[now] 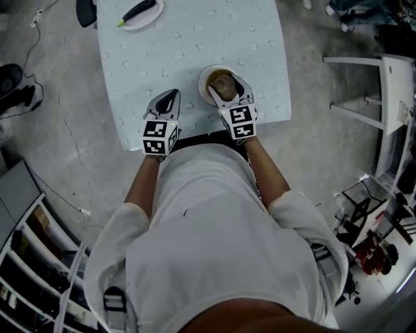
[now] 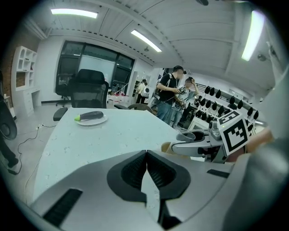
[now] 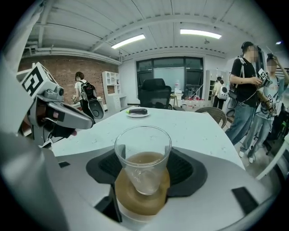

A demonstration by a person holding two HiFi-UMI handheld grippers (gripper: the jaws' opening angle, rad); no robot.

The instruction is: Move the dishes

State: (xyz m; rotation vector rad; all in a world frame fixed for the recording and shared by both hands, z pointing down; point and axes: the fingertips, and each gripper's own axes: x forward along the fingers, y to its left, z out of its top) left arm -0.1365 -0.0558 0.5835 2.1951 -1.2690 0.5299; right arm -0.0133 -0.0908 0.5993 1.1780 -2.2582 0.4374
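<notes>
As nothing was seen lifted off the pale speckled tabletop (image 1: 214,39), the task was judged barely started: two dishes were still to be moved. At the near table edge, a clear glass tumbler (image 3: 142,153) was seen upright on a tan round coaster (image 3: 141,203) inside a white shallow dish (image 1: 203,73). It was noted as thin-walled and tapered, with tan-brown showing through its lower half. The right gripper (image 1: 229,90) was set with jaws spread either side of the tumbler. Its pads were close to the wall, but a firm clamp could not be confirmed, so it was read as released. The left gripper (image 2: 146,162) was clenched on nothing, near the dish. A white plate (image 1: 151,23) carrying a dark long vegetable (image 1: 140,12) was seen at the far end, well apart.
</notes>
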